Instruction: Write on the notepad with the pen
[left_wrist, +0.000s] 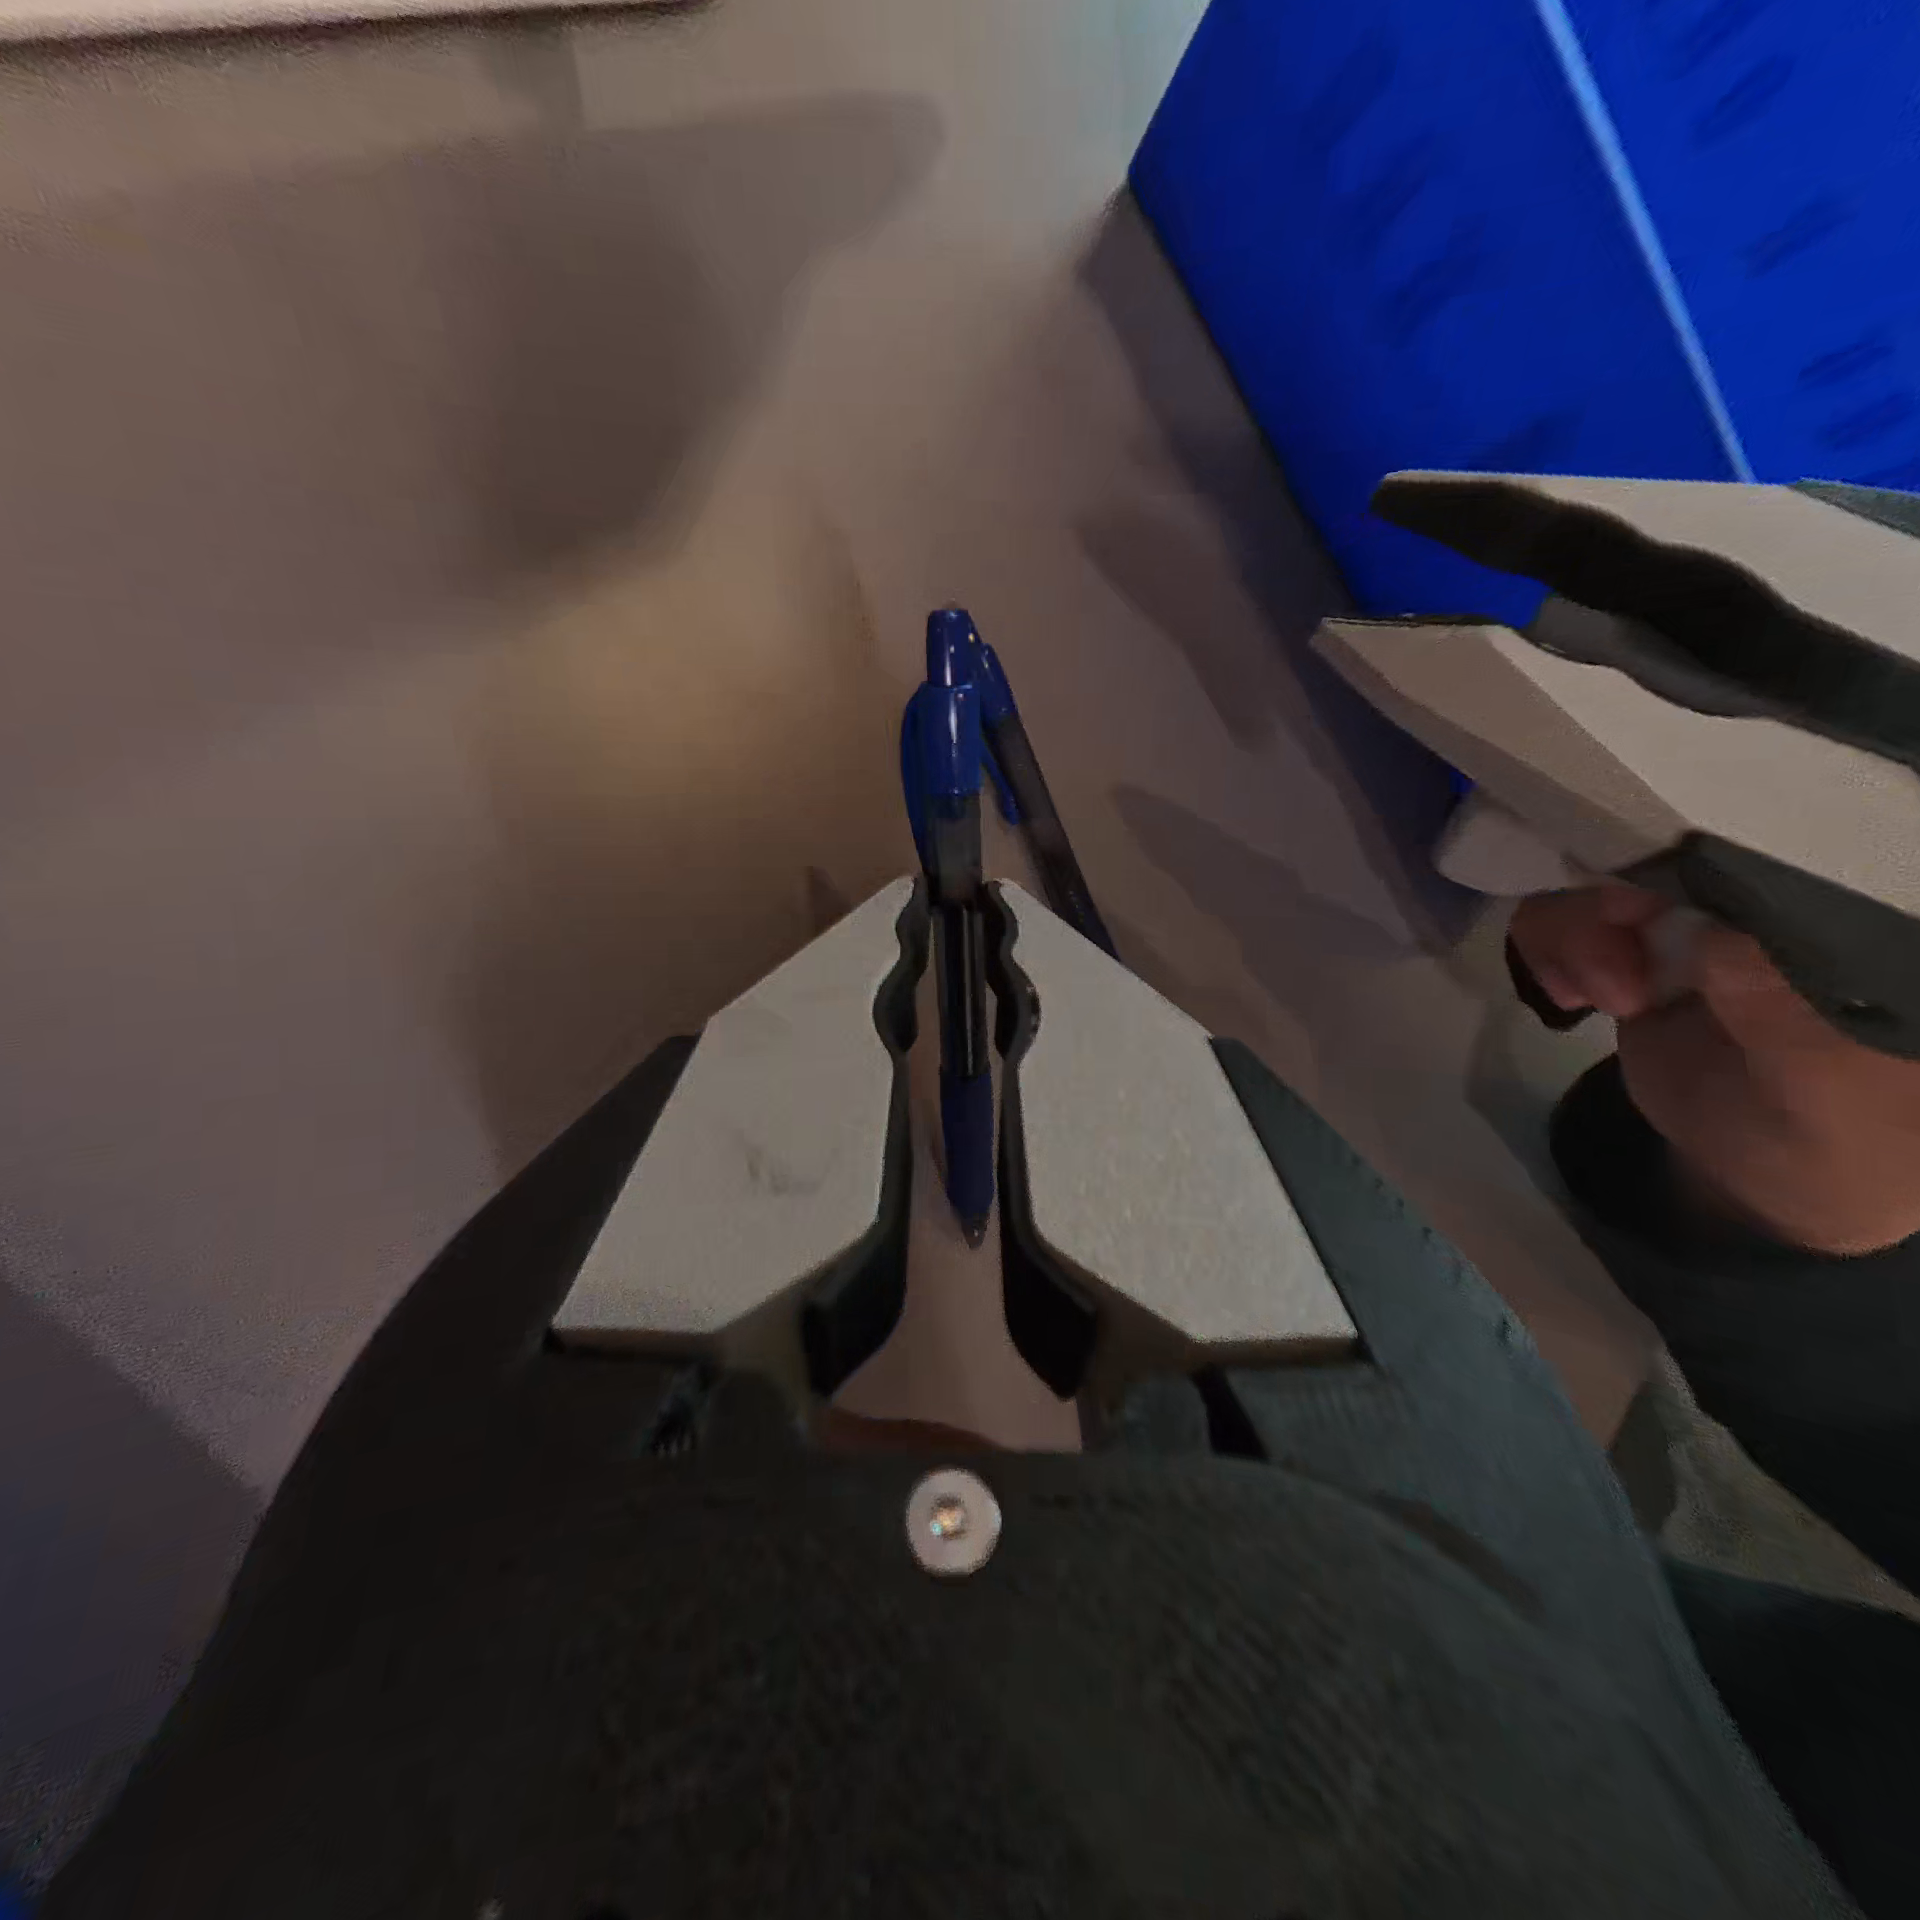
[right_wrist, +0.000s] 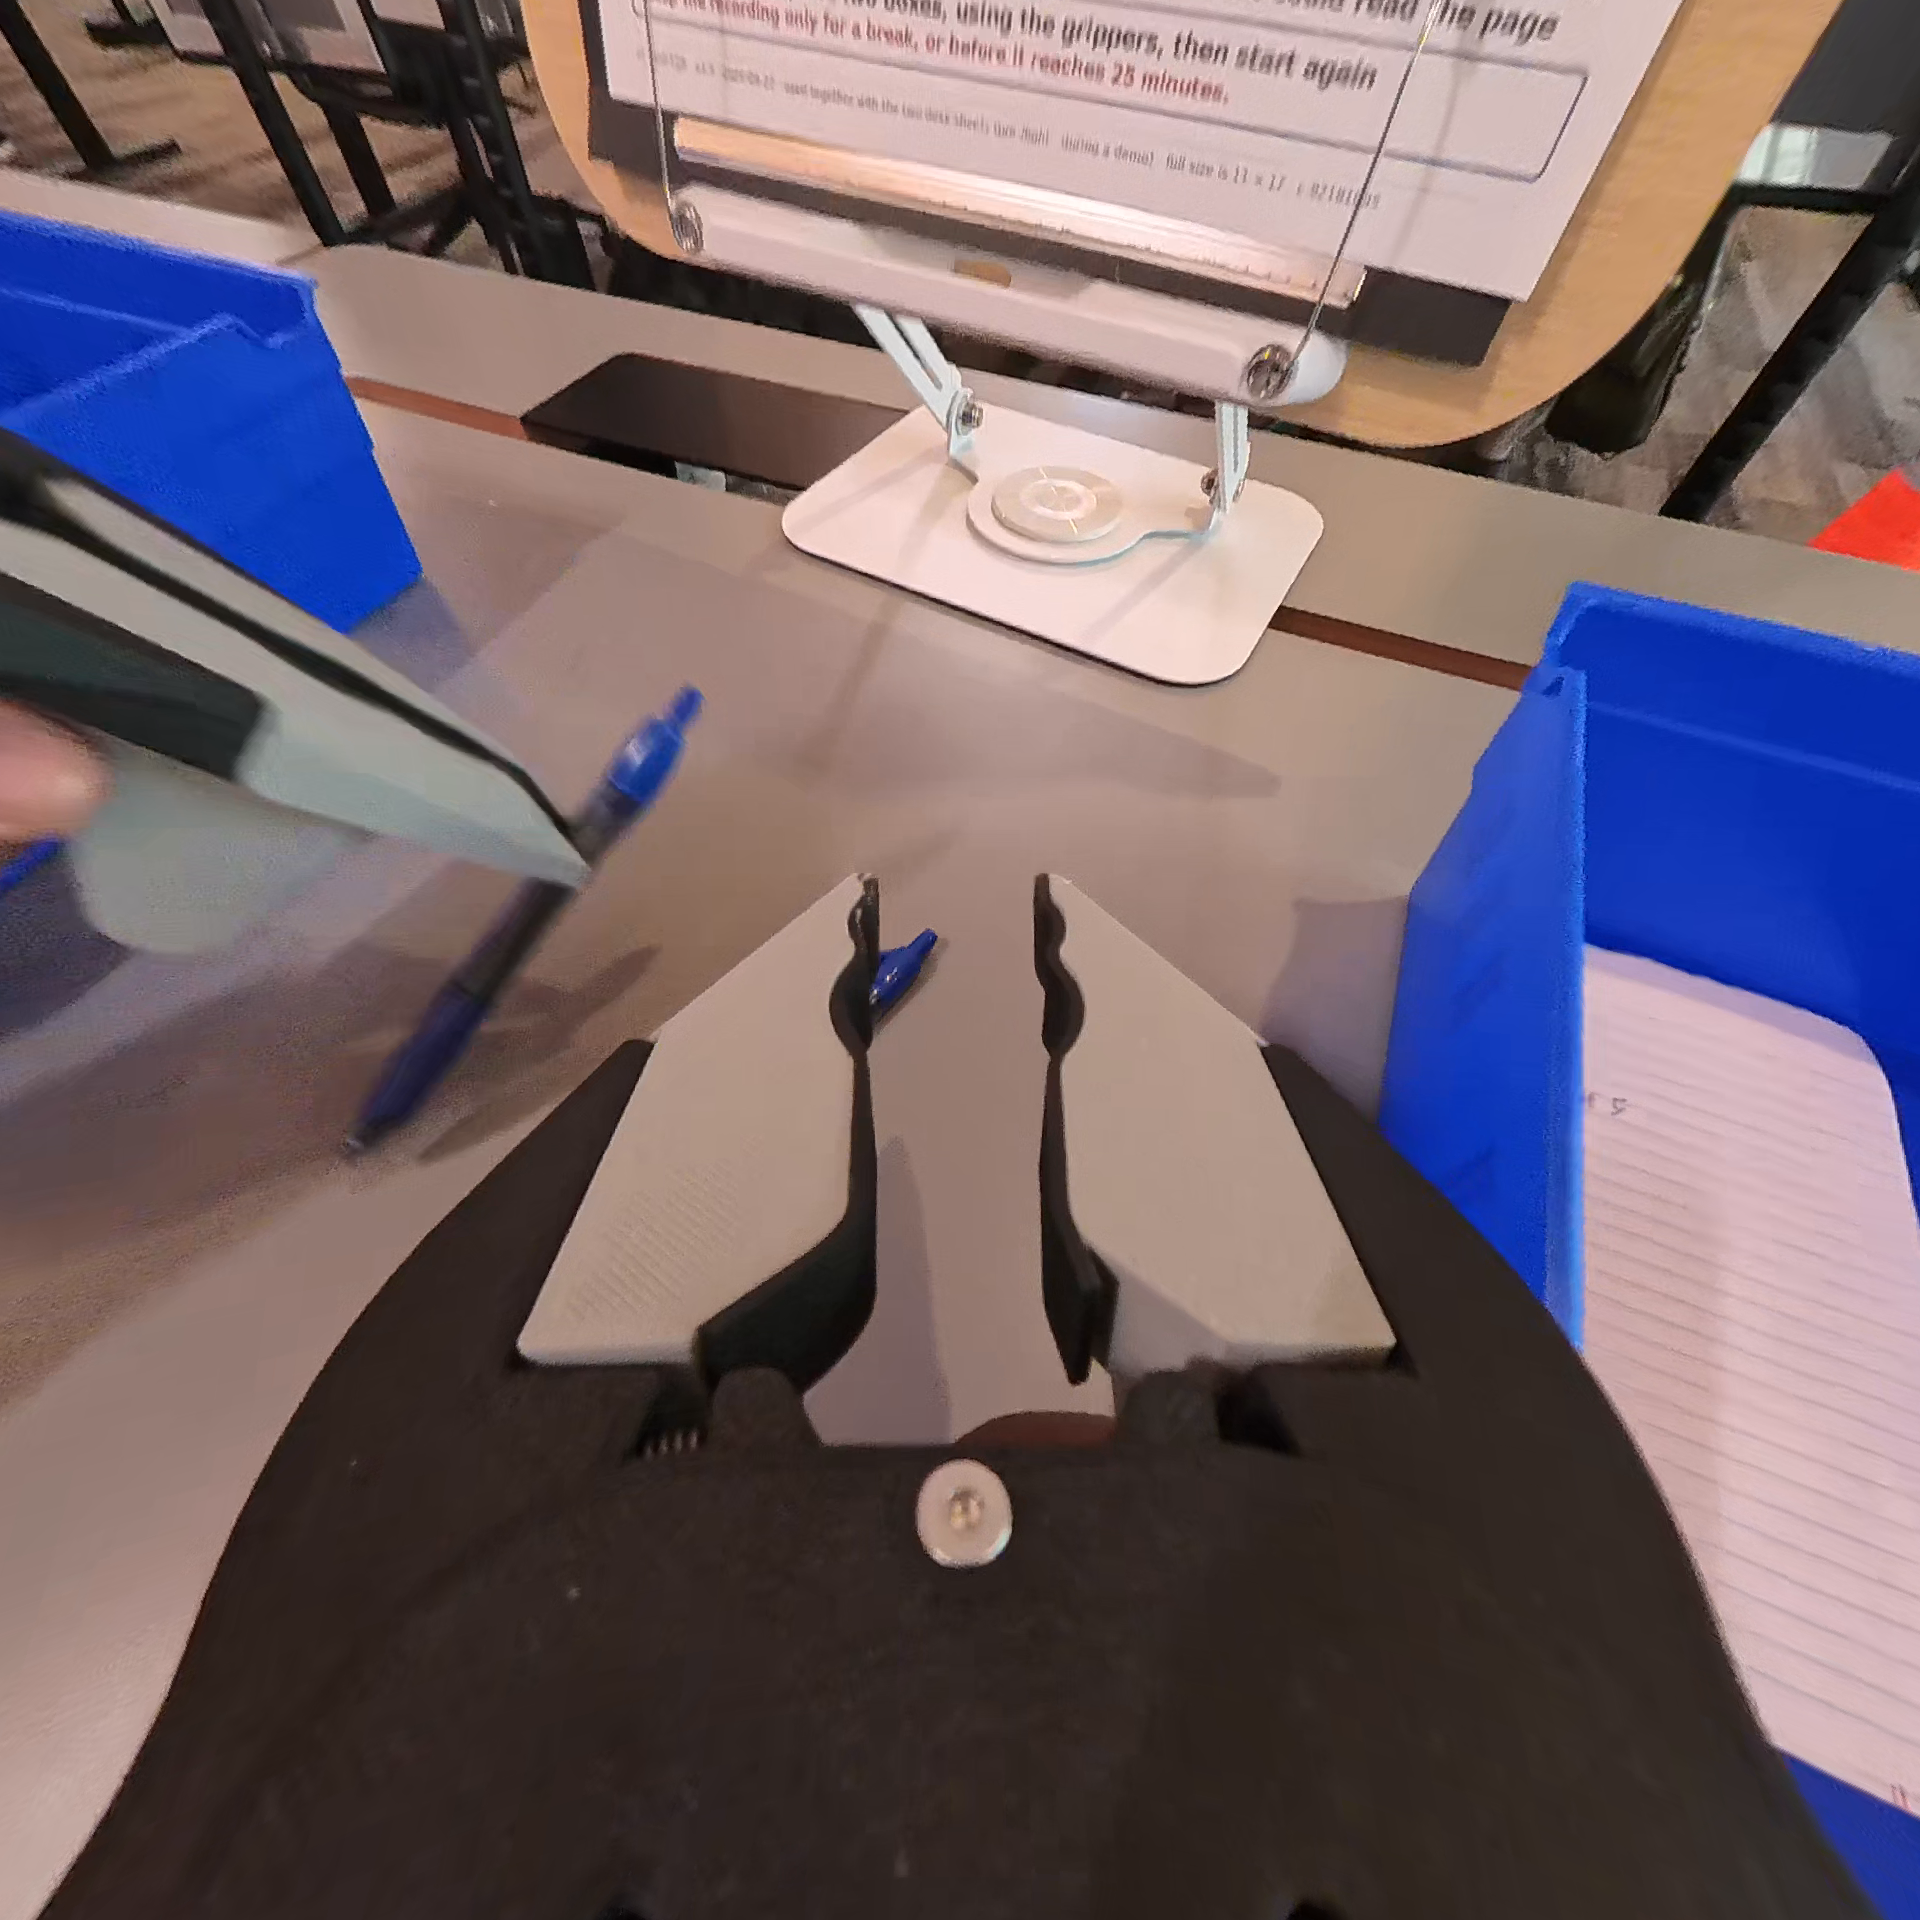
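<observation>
My left gripper is shut on a blue pen, which lies along the fingers with its writing tip toward the camera. In the right wrist view that gripper holds the pen tilted above the table. A second blue pen lies on the table just beyond; its end shows between my right fingers. My right gripper is open and empty, low over the table; it also shows in the left wrist view. The lined notepad lies in the blue bin on the right.
A blue bin stands to the right and another at the left, also in the left wrist view. A white document stand with a printed sheet stands at the table's back. A hand holds the right gripper. About 10 centimetres separates my left fingertips from my right.
</observation>
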